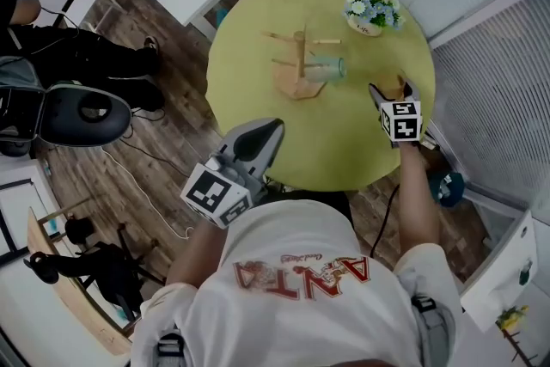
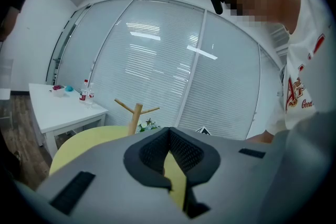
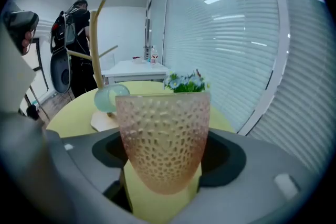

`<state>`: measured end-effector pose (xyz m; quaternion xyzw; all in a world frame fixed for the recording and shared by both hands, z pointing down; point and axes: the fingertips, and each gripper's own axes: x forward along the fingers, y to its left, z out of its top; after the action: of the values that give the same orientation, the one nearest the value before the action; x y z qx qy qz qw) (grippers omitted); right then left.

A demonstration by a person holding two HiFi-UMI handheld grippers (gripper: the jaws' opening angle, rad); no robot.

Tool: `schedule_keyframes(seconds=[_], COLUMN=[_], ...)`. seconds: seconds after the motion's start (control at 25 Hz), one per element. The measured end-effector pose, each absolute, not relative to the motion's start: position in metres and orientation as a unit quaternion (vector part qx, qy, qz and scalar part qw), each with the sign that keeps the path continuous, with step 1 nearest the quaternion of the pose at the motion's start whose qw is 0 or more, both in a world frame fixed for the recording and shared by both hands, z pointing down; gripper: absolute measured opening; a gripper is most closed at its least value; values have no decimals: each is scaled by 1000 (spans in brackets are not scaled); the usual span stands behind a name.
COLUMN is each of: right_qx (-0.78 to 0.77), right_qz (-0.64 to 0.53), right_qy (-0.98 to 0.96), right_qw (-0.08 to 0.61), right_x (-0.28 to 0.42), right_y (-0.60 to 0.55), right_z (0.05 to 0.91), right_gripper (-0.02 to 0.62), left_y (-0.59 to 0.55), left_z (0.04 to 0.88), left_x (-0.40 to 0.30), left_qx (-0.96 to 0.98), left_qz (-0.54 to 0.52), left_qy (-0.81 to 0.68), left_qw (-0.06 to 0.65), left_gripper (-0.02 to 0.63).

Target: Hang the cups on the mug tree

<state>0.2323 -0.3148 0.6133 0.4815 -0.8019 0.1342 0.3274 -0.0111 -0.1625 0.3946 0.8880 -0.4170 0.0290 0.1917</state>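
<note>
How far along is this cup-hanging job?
Done: one pale green cup already looks hung on a low peg of the wooden mug tree.
In hand: the right claw grips a dimpled pink cup, which is not yet at the tree.
Left: carrying it over and hooking it on a free peg.
The left claw is shut and empty, and no other cups show on the table.

White short-sleeved T-shirt [image 1: 301,314], red lettering across chest. Left gripper [image 1: 268,131]: grey shell, black textured jaw pads, white cube [image 1: 215,193] with black square markers. Right gripper [image 1: 391,86]: grey, matching marker cube [image 1: 401,120].
</note>
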Motion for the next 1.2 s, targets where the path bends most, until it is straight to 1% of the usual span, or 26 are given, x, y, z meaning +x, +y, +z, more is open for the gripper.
schedule_keyframes(seconds=[0.12, 0.28, 0.52, 0.68, 0.96, 1.2], right_qx=[479, 452, 411, 393, 356, 309], right_qz=[67, -21, -126, -185, -255, -290], right_qy=[-800, -793, -760, -726, -644, -587], right_qw=[356, 408, 488, 532, 627, 689], right_x=[226, 199, 164, 148, 137, 127], right_y=[-315, -310, -308, -316, -329, -332], right_z=[554, 487, 440, 427, 435, 442], right_gripper=[359, 359, 359, 359, 359, 359], left_y=[-159, -154, -145, -139, -133, -131], left_z=[387, 373, 355, 347, 351, 349], left_x=[-15, -23, -37, -50, -79, -85], left_qx=[894, 905, 913, 914, 911, 912], left_qz=[17, 5, -21, -41, -50, -56], left_qy=[-407, -396, -386, -385, -387, -383], left_qw=[186, 156, 130, 126, 134, 136], left_gripper=[9, 9, 9, 9, 9, 9])
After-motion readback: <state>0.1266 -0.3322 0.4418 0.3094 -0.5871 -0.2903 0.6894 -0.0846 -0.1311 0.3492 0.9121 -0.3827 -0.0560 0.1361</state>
